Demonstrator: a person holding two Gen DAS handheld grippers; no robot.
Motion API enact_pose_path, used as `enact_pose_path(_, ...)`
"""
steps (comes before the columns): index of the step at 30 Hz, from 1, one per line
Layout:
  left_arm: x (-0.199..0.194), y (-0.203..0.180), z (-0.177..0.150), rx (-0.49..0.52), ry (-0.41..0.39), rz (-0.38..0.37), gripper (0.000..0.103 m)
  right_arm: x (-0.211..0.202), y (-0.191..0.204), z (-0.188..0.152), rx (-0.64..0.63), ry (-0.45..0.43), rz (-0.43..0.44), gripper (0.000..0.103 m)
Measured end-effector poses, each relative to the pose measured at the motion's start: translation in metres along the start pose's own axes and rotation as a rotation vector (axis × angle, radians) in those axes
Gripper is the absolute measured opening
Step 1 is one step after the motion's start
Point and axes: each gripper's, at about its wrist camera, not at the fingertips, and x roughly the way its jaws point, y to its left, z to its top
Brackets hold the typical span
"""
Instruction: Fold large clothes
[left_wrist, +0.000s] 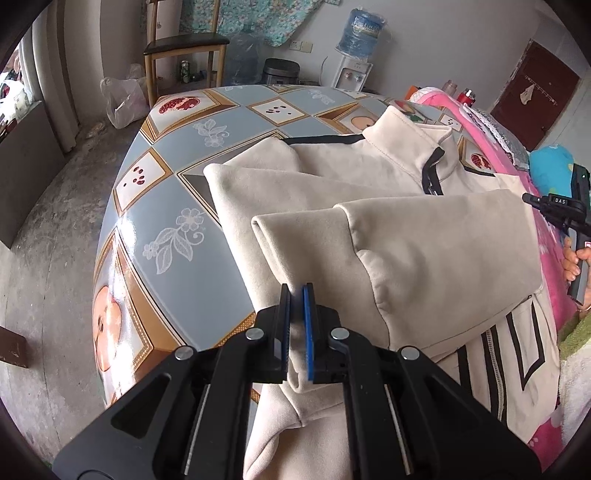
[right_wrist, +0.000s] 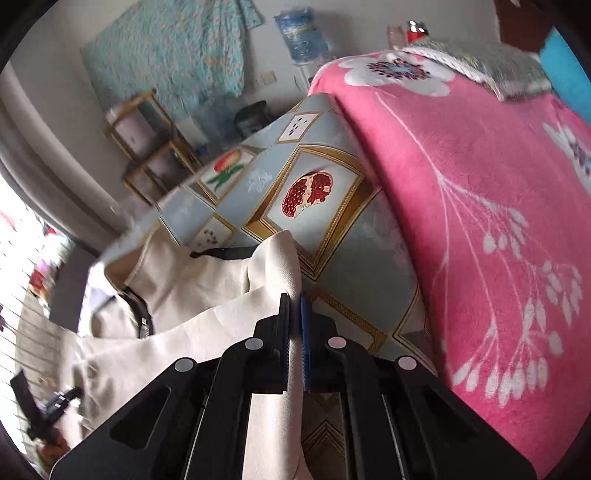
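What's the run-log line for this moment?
left claw: shut on cream zip-up fleece jacket | right claw: shut on jacket | jacket: partly folded on fruit-patterned tablecloth

Black hand-held gripper (left_wrist: 296, 295), blue pads (left_wrist: 307, 325), silver pins

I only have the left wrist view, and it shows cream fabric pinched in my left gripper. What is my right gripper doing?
Observer: In the right wrist view the right gripper is shut on an edge of the same cream jacket, with the cloth running up between its fingers.
Operator: What lies past that gripper?
Observer: The fruit-print tablecloth, and just to the right of it a pink flowered blanket covering that side.
Operator: Does that view show my left gripper?
Observer: Only as a dark blurred shape at the lower left edge; its jaws cannot be read there. Your own view settles it: the left gripper is shut on a folded edge of the jacket.
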Motion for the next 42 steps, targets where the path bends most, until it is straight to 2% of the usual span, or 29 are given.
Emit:
enact_pose_path(4, 0.01, 0.001, -0.001, 0.004, 0.036, 0.016, 0.006, 0.024, -0.019, -0.004, 0.075, 0.041, -0.015, 0.005)
enact_pose_path(8, 0.012, 0.005, -0.001, -0.017, 0.034, -0.003, 0.007, 0.029, -0.014, -0.004, 0.049, 0.041, -0.054, 0.005)
enact_pose_path(9, 0.011, 0.008, -0.001, -0.024, 0.032, -0.007, 0.01, 0.024, -0.009, -0.002, 0.027, 0.032, -0.092, 0.006)
enact_pose_path(11, 0.006, 0.013, 0.0, -0.047, 0.019, -0.013, 0.011, 0.011, -0.002, 0.002, -0.013, -0.004, -0.205, 0.016)
enact_pose_path(12, 0.0, 0.017, 0.001, -0.061, -0.002, -0.003, 0.011, 0.002, 0.001, 0.003, -0.034, -0.03, -0.257, 0.025)
enact_pose_path(13, -0.006, 0.019, 0.002, -0.068, -0.023, 0.003, 0.011, -0.009, 0.007, 0.004, -0.064, -0.063, -0.286, 0.032)
enact_pose_path(15, -0.019, 0.024, 0.005, -0.076, -0.069, 0.007, 0.011, -0.027, 0.022, 0.002, -0.131, -0.104, -0.306, 0.036)
enact_pose_path(17, -0.028, 0.023, 0.009, -0.069, -0.107, 0.001, 0.011, -0.035, 0.047, -0.007, -0.232, -0.106, -0.279, 0.037)
enact_pose_path(19, -0.027, 0.014, 0.015, -0.048, -0.105, -0.019, 0.011, -0.03, 0.081, -0.025, -0.355, -0.063, -0.209, 0.044)
enact_pose_path(22, -0.012, -0.009, 0.019, 0.006, -0.049, -0.043, 0.012, -0.01, 0.117, -0.053, -0.482, 0.015, -0.128, 0.045)
enact_pose_path(25, 0.016, -0.026, 0.014, 0.063, 0.031, -0.003, 0.013, 0.021, 0.129, -0.073, -0.547, 0.084, -0.142, 0.045)
enact_pose_path(26, 0.025, -0.025, 0.011, 0.063, 0.053, 0.023, 0.013, 0.032, 0.124, -0.076, -0.551, 0.106, -0.172, 0.045)
enact_pose_path(27, 0.025, -0.022, 0.008, 0.059, 0.026, 0.018, 0.012, 0.041, 0.113, -0.077, -0.541, 0.127, -0.206, 0.045)
enact_pose_path(28, 0.023, -0.017, 0.007, 0.051, 0.027, 0.0, 0.012, 0.044, 0.103, -0.078, -0.518, 0.14, -0.19, 0.049)
enact_pose_path(30, 0.017, -0.01, 0.005, 0.029, 0.03, -0.016, 0.012, 0.039, 0.08, -0.07, -0.435, 0.142, -0.107, 0.051)
enact_pose_path(32, 0.012, -0.008, 0.003, 0.047, 0.03, -0.003, 0.012, 0.034, 0.071, -0.064, -0.406, 0.132, -0.169, 0.051)
enact_pose_path(34, 0.006, -0.01, 0.003, 0.077, 0.024, 0.031, 0.012, 0.028, 0.064, -0.058, -0.371, 0.147, -0.147, 0.049)
enact_pose_path(39, 0.002, -0.026, 0.011, 0.116, -0.003, 0.024, 0.015, 0.024, 0.072, -0.043, -0.351, 0.104, -0.115, 0.049)
enact_pose_path(41, 0.013, -0.033, 0.012, 0.118, 0.025, 0.046, 0.019, 0.035, 0.074, -0.045, -0.338, 0.129, -0.098, 0.049)
enact_pose_path(42, 0.02, -0.034, 0.011, 0.121, 0.046, 0.065, 0.019, 0.045, 0.074, -0.048, -0.344, 0.156, -0.135, 0.049)
